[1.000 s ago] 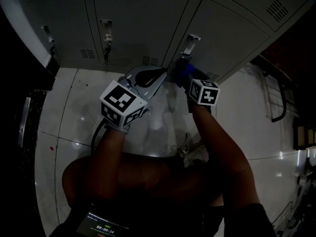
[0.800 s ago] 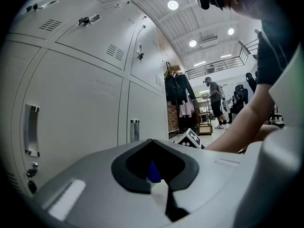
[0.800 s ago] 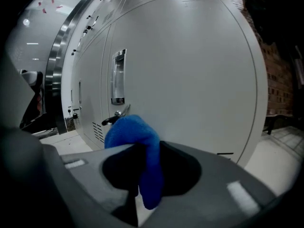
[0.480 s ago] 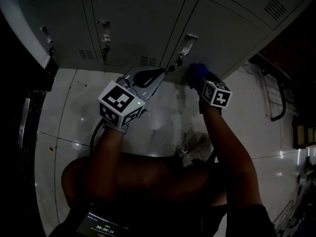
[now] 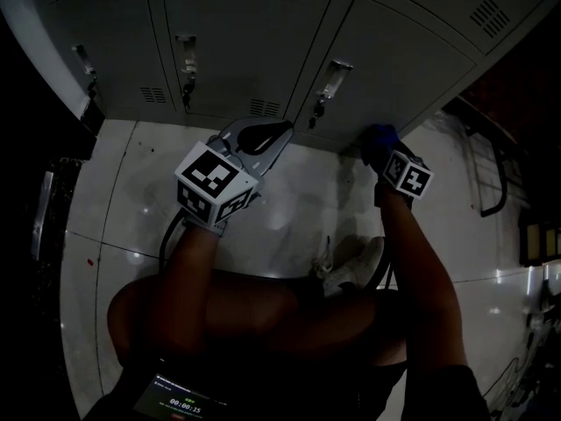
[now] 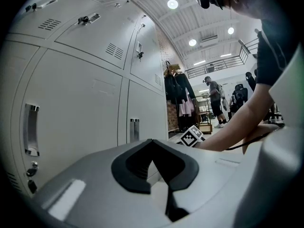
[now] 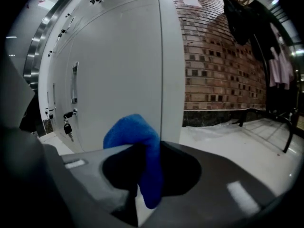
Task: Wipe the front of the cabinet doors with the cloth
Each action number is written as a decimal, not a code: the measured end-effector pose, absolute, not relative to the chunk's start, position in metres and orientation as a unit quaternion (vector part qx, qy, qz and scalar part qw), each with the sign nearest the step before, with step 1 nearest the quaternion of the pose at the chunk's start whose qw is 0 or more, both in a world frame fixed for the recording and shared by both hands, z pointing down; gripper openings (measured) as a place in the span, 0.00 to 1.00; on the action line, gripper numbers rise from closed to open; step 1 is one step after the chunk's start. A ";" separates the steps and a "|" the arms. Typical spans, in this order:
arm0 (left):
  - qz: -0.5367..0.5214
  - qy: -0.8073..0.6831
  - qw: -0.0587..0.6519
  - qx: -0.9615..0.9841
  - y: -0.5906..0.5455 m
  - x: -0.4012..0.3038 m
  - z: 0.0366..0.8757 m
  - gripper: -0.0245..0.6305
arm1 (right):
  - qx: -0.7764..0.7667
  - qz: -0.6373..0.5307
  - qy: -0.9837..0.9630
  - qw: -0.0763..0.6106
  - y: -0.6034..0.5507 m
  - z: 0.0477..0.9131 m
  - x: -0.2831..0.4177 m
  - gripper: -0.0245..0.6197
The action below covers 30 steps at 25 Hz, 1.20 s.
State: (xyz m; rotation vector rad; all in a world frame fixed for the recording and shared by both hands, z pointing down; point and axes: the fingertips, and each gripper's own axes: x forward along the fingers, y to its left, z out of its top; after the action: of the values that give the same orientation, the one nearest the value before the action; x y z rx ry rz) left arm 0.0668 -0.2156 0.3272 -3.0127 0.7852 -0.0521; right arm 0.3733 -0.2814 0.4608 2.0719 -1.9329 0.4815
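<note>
Grey locker doors (image 5: 237, 33) fill the top of the head view. My right gripper (image 5: 382, 147) is shut on a blue cloth (image 5: 379, 136), which presses against the low right corner of the right-hand door (image 5: 403, 60), past its handle (image 5: 333, 75). In the right gripper view the cloth (image 7: 137, 141) bulges out of the shut gripper (image 7: 142, 151) in front of that door (image 7: 118, 65). My left gripper (image 5: 282, 134) hovers near the middle door's lower edge. In its own view that gripper (image 6: 152, 142) is shut with nothing in it.
A padlock with keys (image 7: 68, 123) hangs below the door handle (image 7: 74, 82). A brick wall (image 7: 223, 65) and a dark metal frame (image 5: 493, 178) stand to the right. The person's shoe (image 5: 352, 274) rests on the glossy floor (image 5: 131, 200). Coats (image 6: 178, 93) and people (image 6: 213, 101) are far off.
My right gripper has slid the cloth rightward along the bottom of the right-hand door, from beside the handle to the door's far corner. The left gripper has stayed put.
</note>
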 end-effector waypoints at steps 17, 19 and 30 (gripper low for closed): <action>-0.036 0.257 0.002 -0.966 -0.219 0.065 0.341 0.04 | 0.668 0.165 -0.717 0.113 -0.263 0.436 0.298 0.16; -0.034 0.259 0.002 -0.965 -0.219 0.064 0.340 0.04 | 0.641 0.166 -0.739 0.123 -0.260 0.442 0.263 0.16; -0.018 0.259 0.002 -0.966 -0.221 0.064 0.330 0.04 | 0.563 0.165 -0.789 0.183 -0.301 0.493 0.144 0.16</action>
State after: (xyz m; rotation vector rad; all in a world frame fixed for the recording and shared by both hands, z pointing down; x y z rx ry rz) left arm 0.0635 -0.2210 0.3300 -3.0297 0.8136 -0.0572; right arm 0.1439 -0.3007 0.4934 1.5894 -2.2259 0.4644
